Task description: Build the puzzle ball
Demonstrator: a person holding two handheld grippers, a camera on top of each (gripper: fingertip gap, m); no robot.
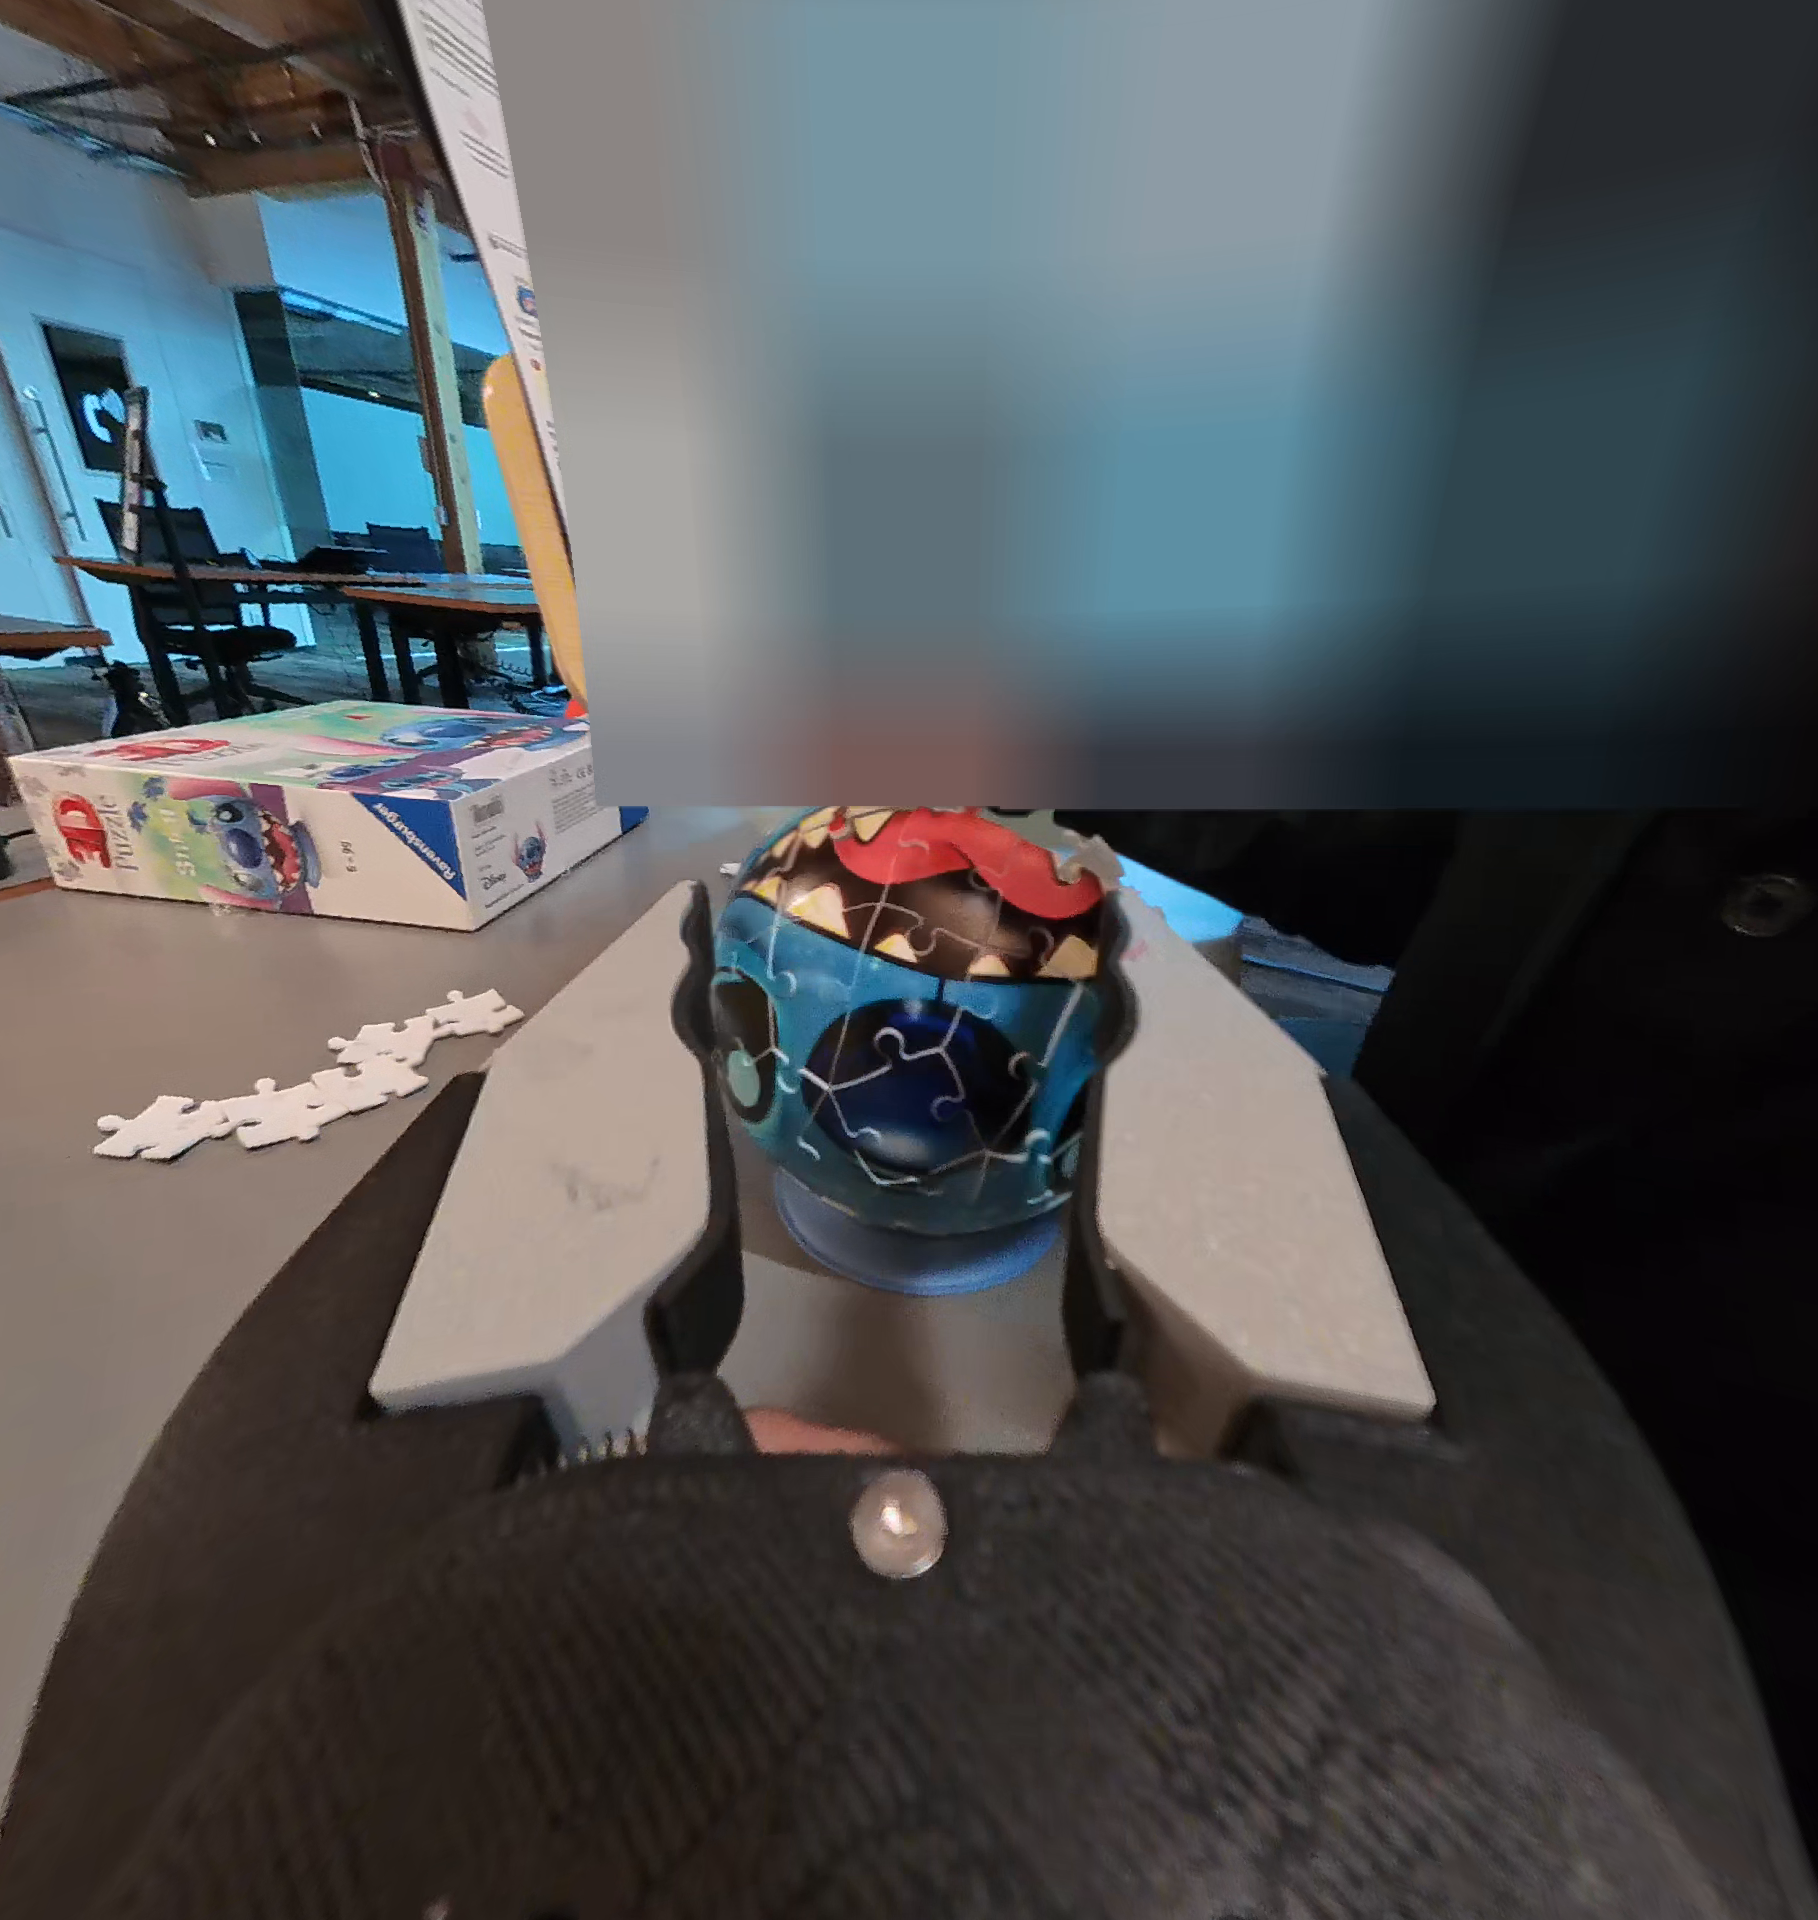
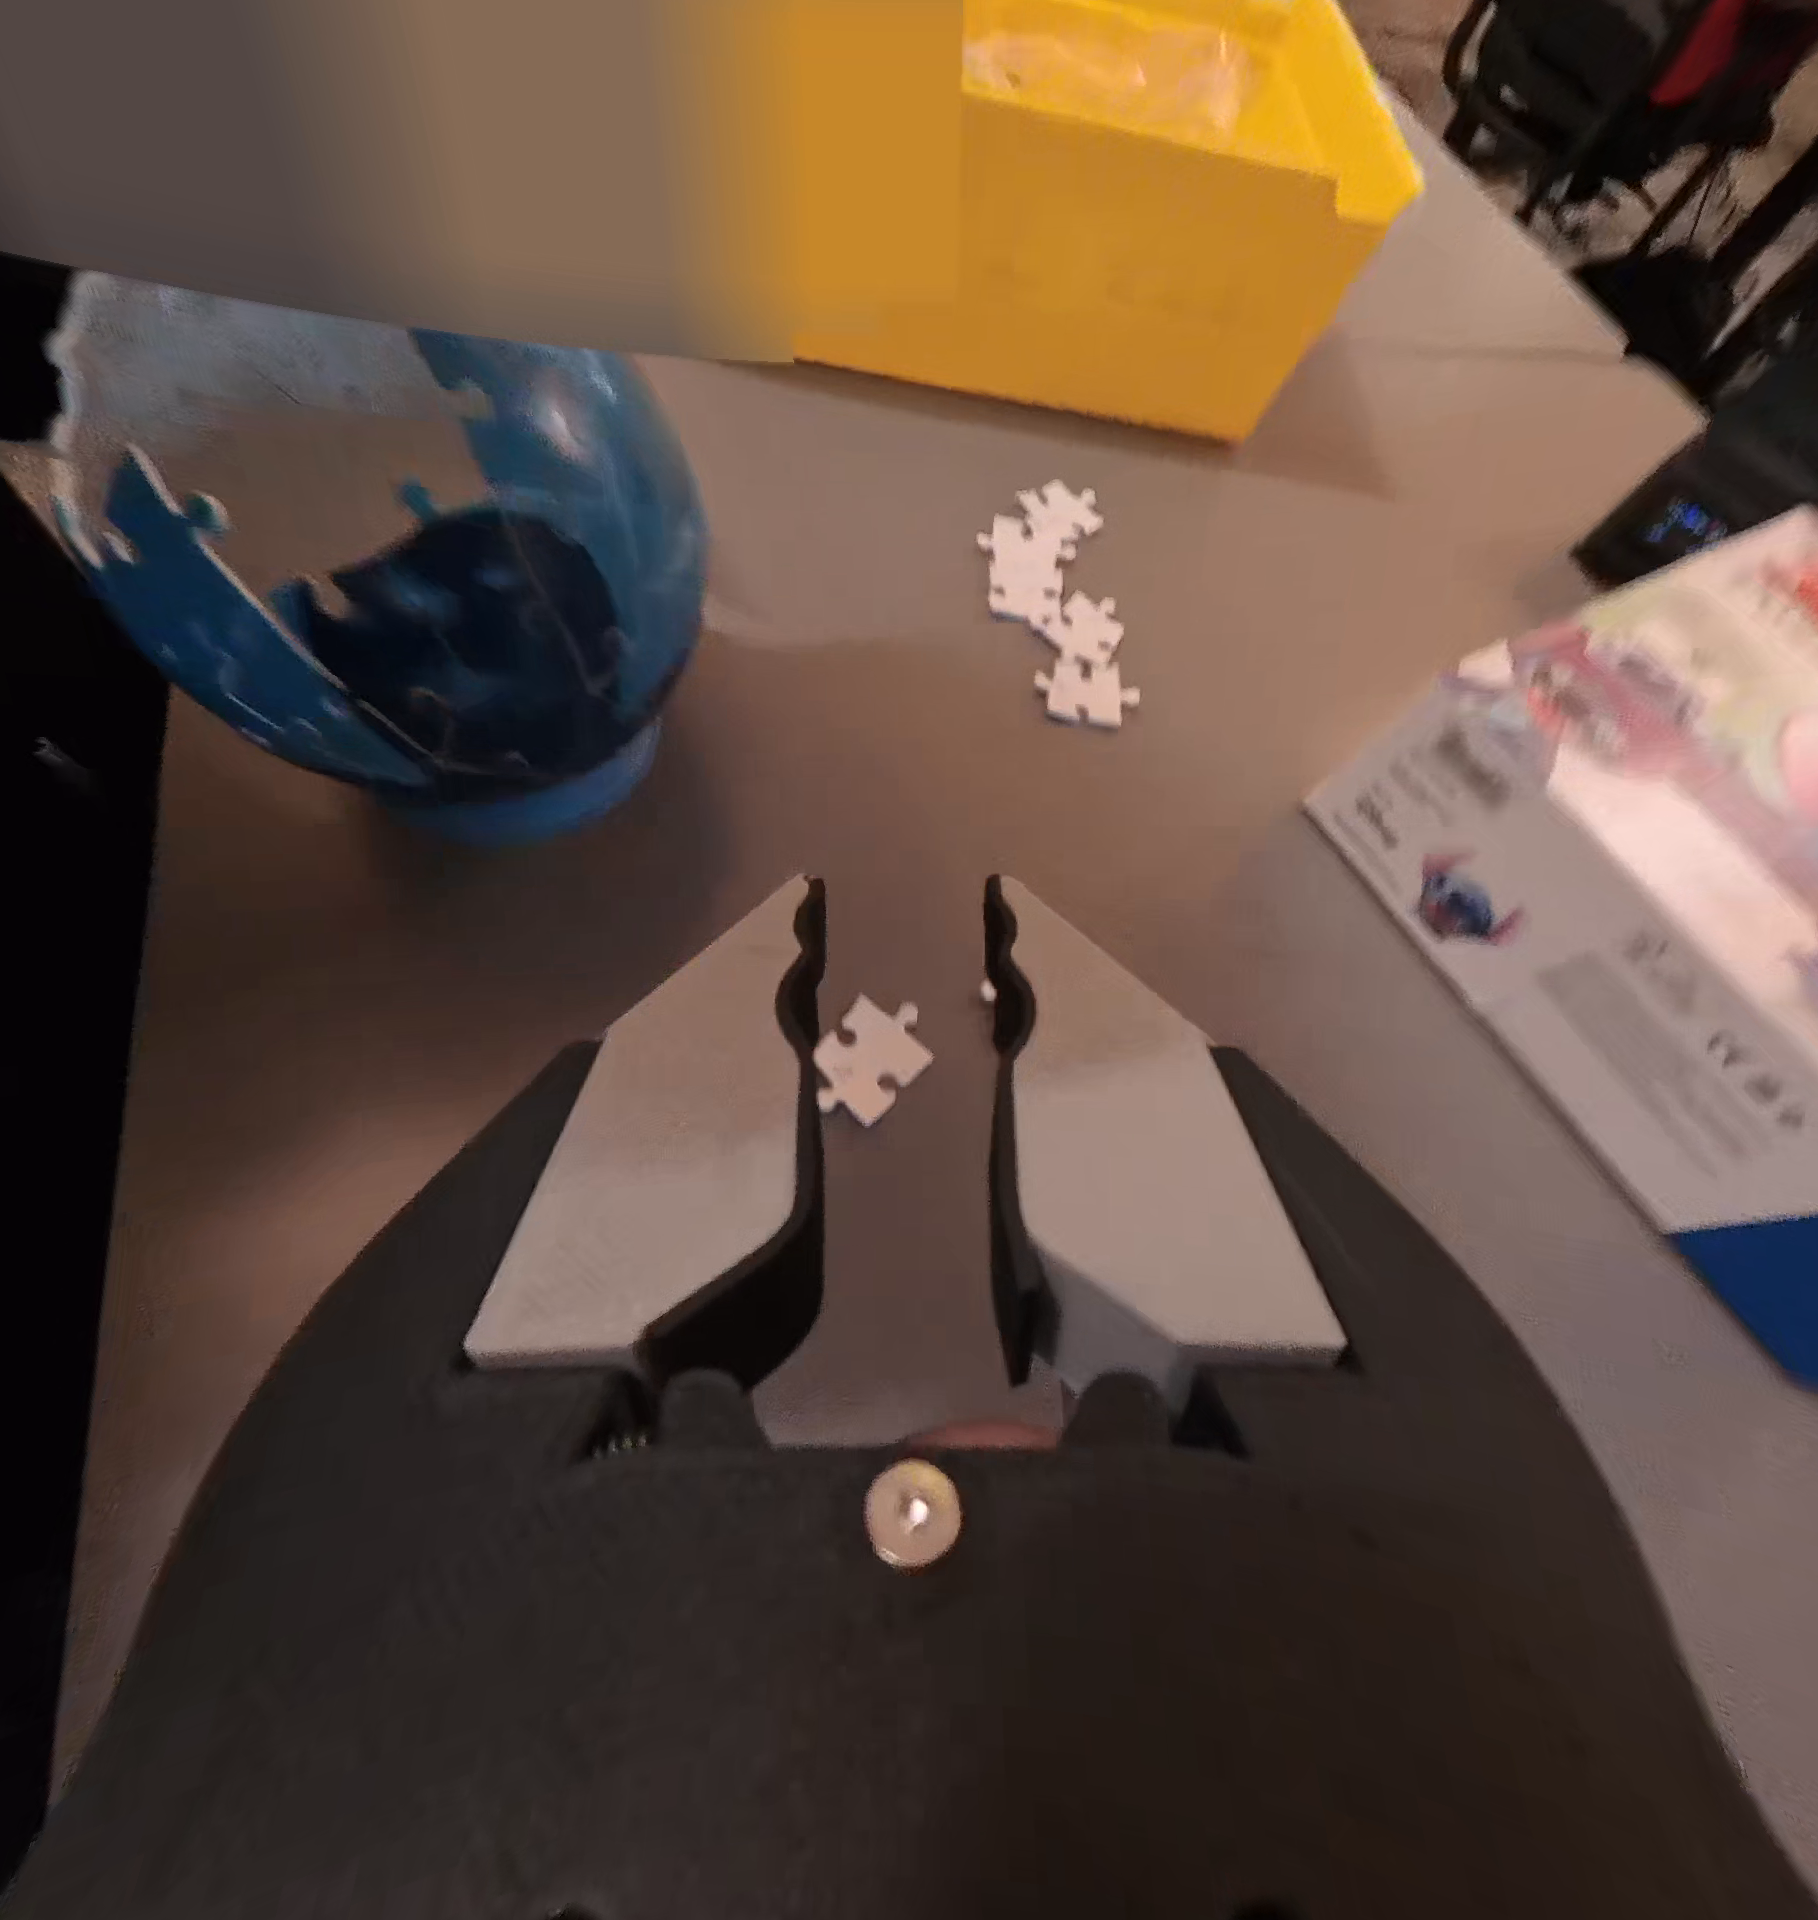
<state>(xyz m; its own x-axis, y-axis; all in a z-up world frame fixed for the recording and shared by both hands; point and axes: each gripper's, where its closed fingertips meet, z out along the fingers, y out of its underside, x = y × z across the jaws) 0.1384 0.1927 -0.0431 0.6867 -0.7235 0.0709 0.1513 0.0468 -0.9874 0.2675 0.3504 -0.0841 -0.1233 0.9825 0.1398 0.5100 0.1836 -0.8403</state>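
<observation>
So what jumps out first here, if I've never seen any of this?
The half-built blue cartoon-printed puzzle ball on its blue stand, framed between the left gripper's grey fingers. On the right, the open right gripper hovers over one loose white puzzle piece, with a bright yellow plastic bin behind on the grey table.

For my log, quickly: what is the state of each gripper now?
Left gripper: closed around the puzzle ball, which sits on its blue stand.
Right gripper: open, holding nothing; a loose white puzzle piece lies on the table between its fingers.
</observation>
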